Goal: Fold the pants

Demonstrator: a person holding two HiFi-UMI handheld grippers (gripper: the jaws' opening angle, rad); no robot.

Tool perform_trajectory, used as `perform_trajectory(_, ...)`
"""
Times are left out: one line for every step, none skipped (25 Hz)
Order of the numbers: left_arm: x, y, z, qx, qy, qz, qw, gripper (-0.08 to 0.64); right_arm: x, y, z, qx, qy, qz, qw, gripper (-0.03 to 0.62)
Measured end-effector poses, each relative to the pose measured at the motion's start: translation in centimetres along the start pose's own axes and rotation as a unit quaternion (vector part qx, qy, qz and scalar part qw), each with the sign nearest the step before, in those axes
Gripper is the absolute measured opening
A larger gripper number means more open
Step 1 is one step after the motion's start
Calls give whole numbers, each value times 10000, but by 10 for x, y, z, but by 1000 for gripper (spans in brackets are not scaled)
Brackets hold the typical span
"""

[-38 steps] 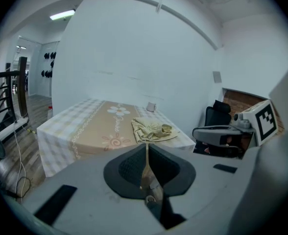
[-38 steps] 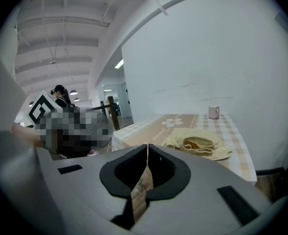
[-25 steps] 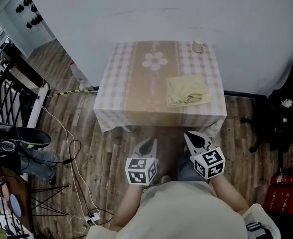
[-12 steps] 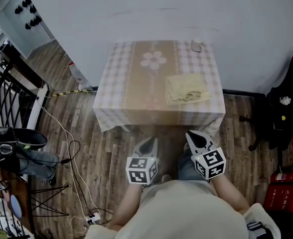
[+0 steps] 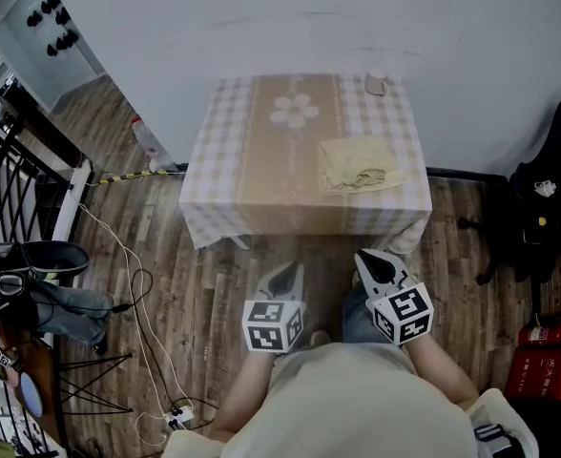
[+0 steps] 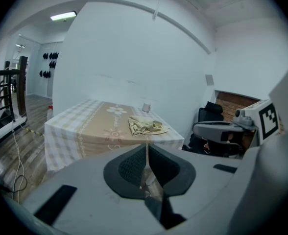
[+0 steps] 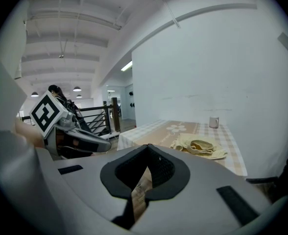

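Pants (image 5: 360, 173): crumpled, right side of table (image 5: 252, 189). Soft, light and floppy, so likely best pinched at the waistband edge. Left gripper (image 5: 288, 273) and right gripper (image 5: 368, 261) both closed, empty, well short of it.

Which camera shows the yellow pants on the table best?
The head view: it looks down on the pants, showing their whole crumpled outline. Both gripper views show them small, side-on and foreshortened.
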State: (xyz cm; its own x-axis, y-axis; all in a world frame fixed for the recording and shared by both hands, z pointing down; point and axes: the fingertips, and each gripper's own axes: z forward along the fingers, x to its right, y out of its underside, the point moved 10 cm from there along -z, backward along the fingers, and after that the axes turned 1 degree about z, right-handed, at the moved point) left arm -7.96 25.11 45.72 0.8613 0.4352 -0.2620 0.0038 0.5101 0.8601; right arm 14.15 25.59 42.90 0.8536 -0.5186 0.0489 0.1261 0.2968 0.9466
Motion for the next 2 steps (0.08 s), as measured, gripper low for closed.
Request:
perform_trajectory(0,1,-1,-2,3,-4,10000,17,-1,0,-1,6,-2,-1,10000,-1)
perform_trajectory(0,2,-1,-5,5,-8,10000,17,-2,1,-1,11,-3,0,10000,0)
